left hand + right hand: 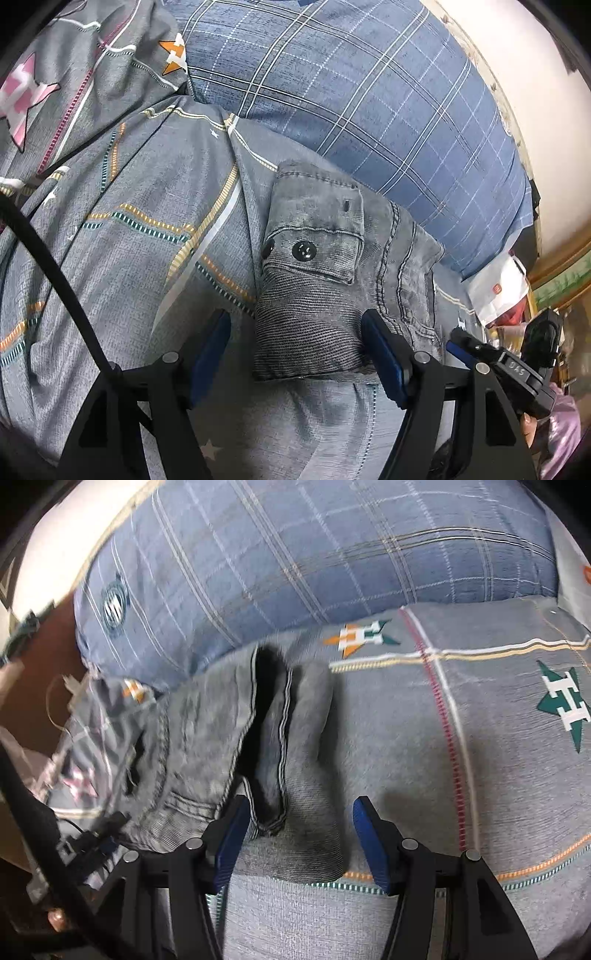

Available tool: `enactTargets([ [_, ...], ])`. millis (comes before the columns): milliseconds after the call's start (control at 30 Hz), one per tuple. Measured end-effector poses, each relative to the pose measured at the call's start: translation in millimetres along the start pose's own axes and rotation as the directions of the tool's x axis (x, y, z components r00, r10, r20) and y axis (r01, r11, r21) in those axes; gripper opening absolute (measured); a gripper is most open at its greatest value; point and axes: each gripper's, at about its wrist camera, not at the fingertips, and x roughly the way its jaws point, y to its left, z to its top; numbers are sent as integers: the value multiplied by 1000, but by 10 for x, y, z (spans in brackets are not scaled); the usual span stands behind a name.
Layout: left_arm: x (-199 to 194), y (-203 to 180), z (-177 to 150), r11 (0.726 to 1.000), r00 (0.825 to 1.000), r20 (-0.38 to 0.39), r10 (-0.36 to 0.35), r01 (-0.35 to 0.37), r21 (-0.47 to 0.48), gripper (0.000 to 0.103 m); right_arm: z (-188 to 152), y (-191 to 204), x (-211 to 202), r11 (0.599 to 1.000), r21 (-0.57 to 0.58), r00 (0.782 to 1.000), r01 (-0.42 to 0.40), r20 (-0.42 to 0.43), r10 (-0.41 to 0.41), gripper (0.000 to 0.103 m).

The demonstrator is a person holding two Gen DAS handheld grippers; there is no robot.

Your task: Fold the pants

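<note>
Nearest to us in the left wrist view, the left claw (295,350) stands wide, its blue pads on either side of the near end of the folded pants (325,280) without closing on them; the right pad touches or nearly touches the denim edge, the left pad sits apart from it. The pants lie as a compact grey denim bundle just ahead of this claw, a buttoned pocket flap facing up. They rest on the bed, on a grey patterned bedspread (147,206). To the right of this claw we see the other gripper's black body.

In the right wrist view, the right claw (295,834) is also spread wide, gripping nothing. The pants (229,731) start between its pads and run ahead and to the left, a dark opening showing along the fold; the left pad meets the fabric. The bedspread (406,738) stretches ahead and right, with star motifs.

Beyond the pants in both views lies a blue plaid pillow (369,92), touching their far edge.
</note>
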Motion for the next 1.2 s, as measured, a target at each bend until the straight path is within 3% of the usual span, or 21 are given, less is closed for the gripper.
enactTargets([
  [133,-7,-19,20,1000,1000,8,-12,12,3,74,64,-136,-109,988,64,990,-138,38,136,61],
  [300,25,-102,8,999,999,-3,-34,34,33,74,69,-1,7,960,66,963,-270,3,271,55],
  [433,115,-92,17,999,999,-23,-32,32,22,74,35,260,13,959,-21,959,-282,20,283,55],
  [500,164,-78,8,1000,999,-35,-22,23,16,74,38,357,140,963,-38,964,-266,-24,266,55],
  [633,209,-72,-20,1000,999,-44,2,-1,24,74,-80,481,417,982,-77,977,-175,-136,163,36],
  [667,217,-83,-26,999,999,-42,14,-12,34,74,-104,473,418,985,-79,981,-155,-131,144,29],
  [933,194,-87,-52,998,999,-26,40,-38,49,74,-18,312,172,981,-44,982,-187,-25,186,32],
  [1200,172,-53,-44,1000,999,-36,18,-17,25,74,-49,216,448,981,-14,973,-194,-129,191,35],
])
